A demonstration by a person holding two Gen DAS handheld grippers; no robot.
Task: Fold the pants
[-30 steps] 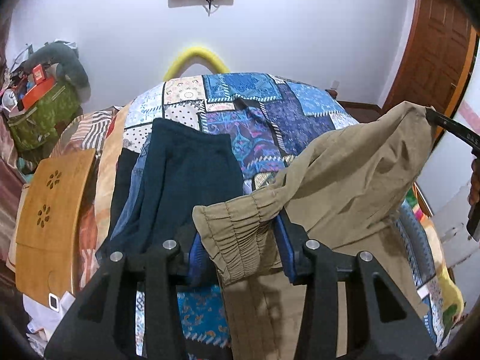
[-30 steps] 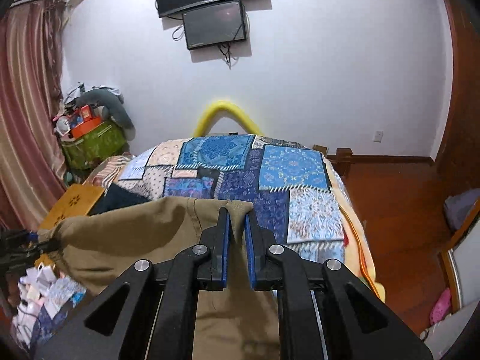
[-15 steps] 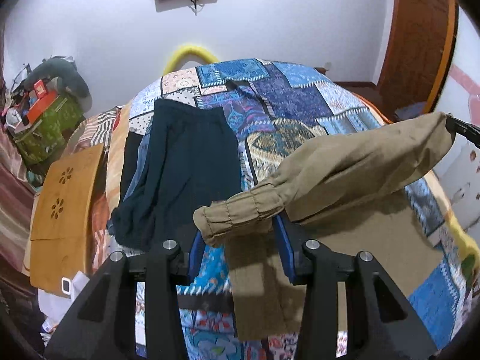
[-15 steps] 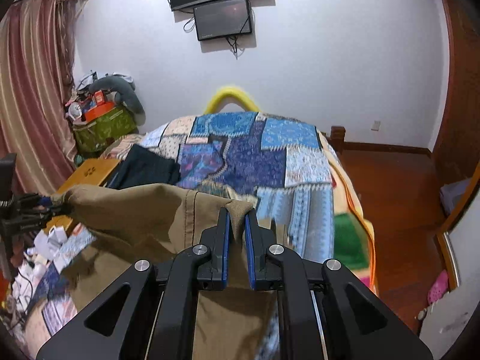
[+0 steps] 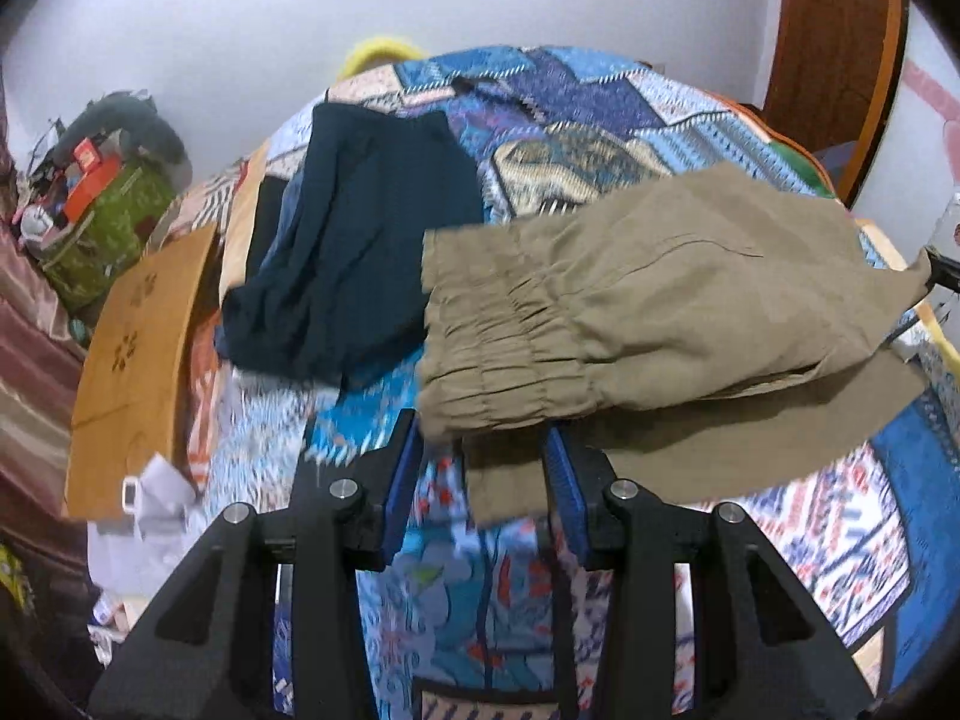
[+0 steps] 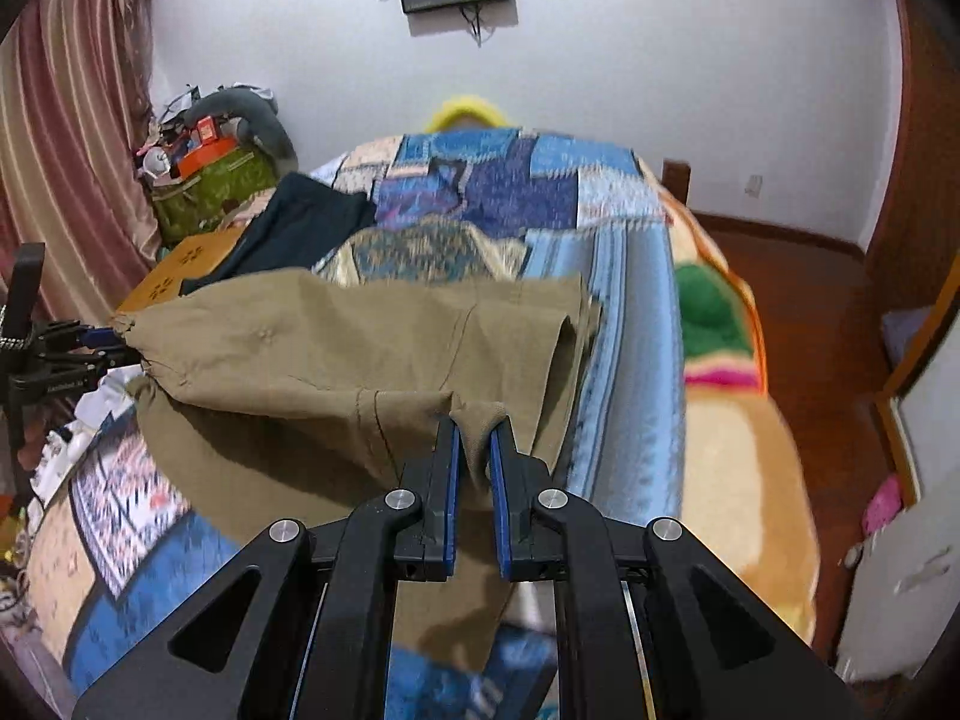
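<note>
Khaki pants stretch across the patchwork quilt between my two grippers. My left gripper is shut on the gathered elastic end, which bunches between its blue pads. My right gripper is shut on a fold at the other end of the pants. The upper layer hangs taut above a lower layer that rests on the quilt. In the right wrist view the left gripper shows at the far left. A tip of the right gripper shows at the right edge of the left wrist view.
A dark navy garment lies on the bed to the left of the pants. Beside the bed are a wooden lap table and a green bag with clutter. Wooden floor and a door are to the right.
Both grippers have come down and forward over the bed with the pants. The pants were hanging high before; now their lower layer lies on the quilt.
</note>
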